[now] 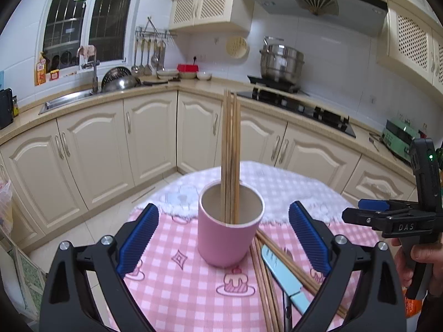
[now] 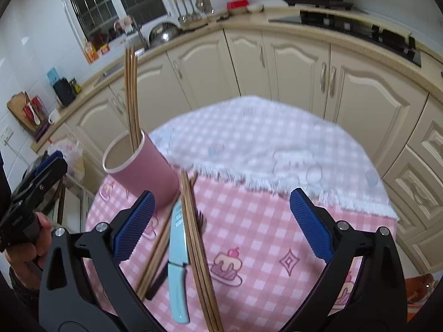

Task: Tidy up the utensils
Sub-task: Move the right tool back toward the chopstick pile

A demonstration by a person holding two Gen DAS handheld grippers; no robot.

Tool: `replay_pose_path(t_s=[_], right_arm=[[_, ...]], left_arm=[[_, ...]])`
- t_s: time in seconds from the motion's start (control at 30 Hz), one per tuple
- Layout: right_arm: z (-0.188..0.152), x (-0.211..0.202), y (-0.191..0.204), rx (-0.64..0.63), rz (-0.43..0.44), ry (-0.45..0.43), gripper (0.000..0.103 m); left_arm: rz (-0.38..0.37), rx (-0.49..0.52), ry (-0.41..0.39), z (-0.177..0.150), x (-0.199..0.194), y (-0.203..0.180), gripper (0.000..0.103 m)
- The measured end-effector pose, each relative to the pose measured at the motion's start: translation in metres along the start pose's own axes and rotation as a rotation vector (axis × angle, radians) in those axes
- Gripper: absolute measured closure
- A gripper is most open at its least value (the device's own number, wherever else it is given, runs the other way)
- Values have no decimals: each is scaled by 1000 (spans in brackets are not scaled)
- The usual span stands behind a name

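Observation:
A pink cup (image 1: 227, 238) stands on the pink checked tablecloth (image 1: 171, 285) with several wooden chopsticks (image 1: 230, 155) upright in it. My left gripper (image 1: 224, 238) is open, its blue pads on either side of the cup, not touching. More chopsticks (image 2: 198, 246) and a light-blue knife (image 2: 177, 260) lie flat on the cloth to the right of the cup (image 2: 144, 174). A dark fork (image 2: 200, 218) lies partly under them. My right gripper (image 2: 221, 221) is open and empty above the lying chopsticks. The right gripper also shows in the left wrist view (image 1: 368, 207).
A white fringed cloth (image 2: 263, 149) covers the far half of the round table. Cream kitchen cabinets (image 1: 144, 138), a sink (image 1: 66, 99) and a hob (image 1: 299, 105) run behind. A plastic bag (image 1: 5, 207) sits low at the left.

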State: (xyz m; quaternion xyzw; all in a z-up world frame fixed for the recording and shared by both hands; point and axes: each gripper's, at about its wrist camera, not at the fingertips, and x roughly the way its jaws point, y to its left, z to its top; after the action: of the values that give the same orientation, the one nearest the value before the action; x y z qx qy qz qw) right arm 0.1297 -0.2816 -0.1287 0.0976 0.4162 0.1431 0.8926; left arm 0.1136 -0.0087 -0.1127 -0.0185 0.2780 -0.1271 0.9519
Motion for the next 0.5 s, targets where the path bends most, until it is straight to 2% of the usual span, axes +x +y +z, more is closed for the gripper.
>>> replay_pose_path(t_s=[0.5], right_arm=[[-32, 34, -3, -73, -18, 150, 7]], left_arm=[[9, 50, 222, -49, 37, -11, 10]])
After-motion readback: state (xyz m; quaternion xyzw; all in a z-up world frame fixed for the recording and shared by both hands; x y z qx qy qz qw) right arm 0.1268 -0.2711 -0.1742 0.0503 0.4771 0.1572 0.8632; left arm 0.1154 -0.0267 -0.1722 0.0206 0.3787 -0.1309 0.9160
